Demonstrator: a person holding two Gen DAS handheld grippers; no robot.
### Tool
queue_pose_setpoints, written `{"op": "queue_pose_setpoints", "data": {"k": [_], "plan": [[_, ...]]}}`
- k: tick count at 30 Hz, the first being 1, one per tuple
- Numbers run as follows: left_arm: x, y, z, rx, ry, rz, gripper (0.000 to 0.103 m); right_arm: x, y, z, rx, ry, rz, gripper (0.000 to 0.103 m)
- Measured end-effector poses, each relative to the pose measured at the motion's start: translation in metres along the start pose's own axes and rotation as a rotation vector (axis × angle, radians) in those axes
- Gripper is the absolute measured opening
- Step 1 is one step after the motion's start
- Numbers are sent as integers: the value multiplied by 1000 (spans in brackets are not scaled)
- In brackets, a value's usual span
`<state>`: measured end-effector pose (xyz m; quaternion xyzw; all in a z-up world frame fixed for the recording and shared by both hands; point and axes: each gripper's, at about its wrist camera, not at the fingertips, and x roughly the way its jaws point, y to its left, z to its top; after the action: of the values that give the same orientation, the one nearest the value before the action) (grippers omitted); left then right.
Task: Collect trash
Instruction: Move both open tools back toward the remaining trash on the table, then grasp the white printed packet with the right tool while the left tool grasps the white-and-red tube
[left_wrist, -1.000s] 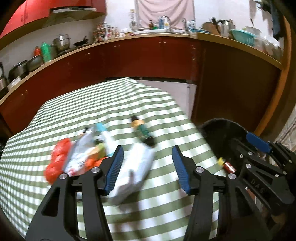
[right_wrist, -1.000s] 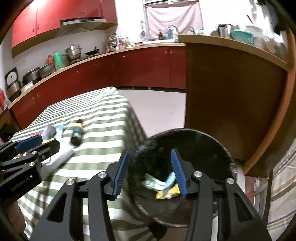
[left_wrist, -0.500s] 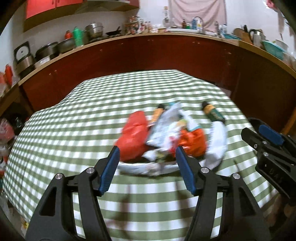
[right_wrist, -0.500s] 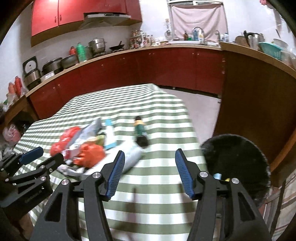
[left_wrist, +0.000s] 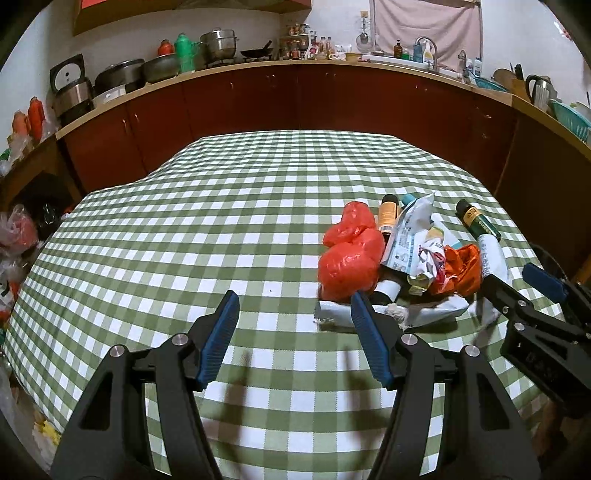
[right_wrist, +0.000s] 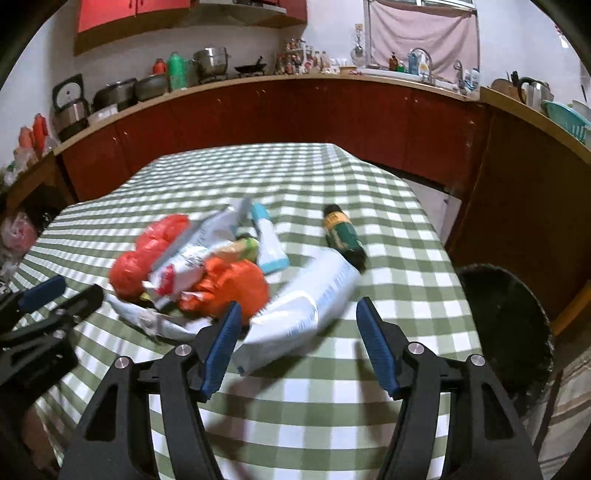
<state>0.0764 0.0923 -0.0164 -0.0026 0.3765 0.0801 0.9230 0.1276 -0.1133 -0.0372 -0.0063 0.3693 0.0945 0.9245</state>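
Beside the bin (right_wrist: 506, 325): trash pile (left_wrist: 402, 258) on table (left_wrist: 221, 221)
Nearer tongs: right tongs (right_wrist: 299, 343), opening, empty, white packet (right_wrist: 299, 314) just ahead
Left tongs (left_wrist: 291, 336): open, empty

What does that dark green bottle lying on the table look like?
The green bottle is small and dark, with a yellow and green label and a dark cap. It lies on its side on the checked tablecloth, at the right edge of the trash pile, cap end away from the cameras. Its near end touches a white plastic bag. No claw touches it.
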Motion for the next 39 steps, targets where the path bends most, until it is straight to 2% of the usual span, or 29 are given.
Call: {"op": "queue_pose_setpoints", "data": {"k": [5,13,14,18,21,39], "plan": [[4,1,-2,-7,10,-14,61,-1,-13,-3,25,16,-30,63],[8,-6,1,-2,9,-29,62,7,-11,0,20,37,-9,63],[9,-7,2,-2,8,-30,62,8,-8,1,18,41,-6,61],[11,-13,4,-1,12,-42,62,10,-9,-2,26,54,8,44],[11,-21,6,10,9,-55,62,9,-11,-3,25,48,11,40],[12,-65,18,65,-10,-99,62,-14,-37,-11,-1,7,15,38]]}}
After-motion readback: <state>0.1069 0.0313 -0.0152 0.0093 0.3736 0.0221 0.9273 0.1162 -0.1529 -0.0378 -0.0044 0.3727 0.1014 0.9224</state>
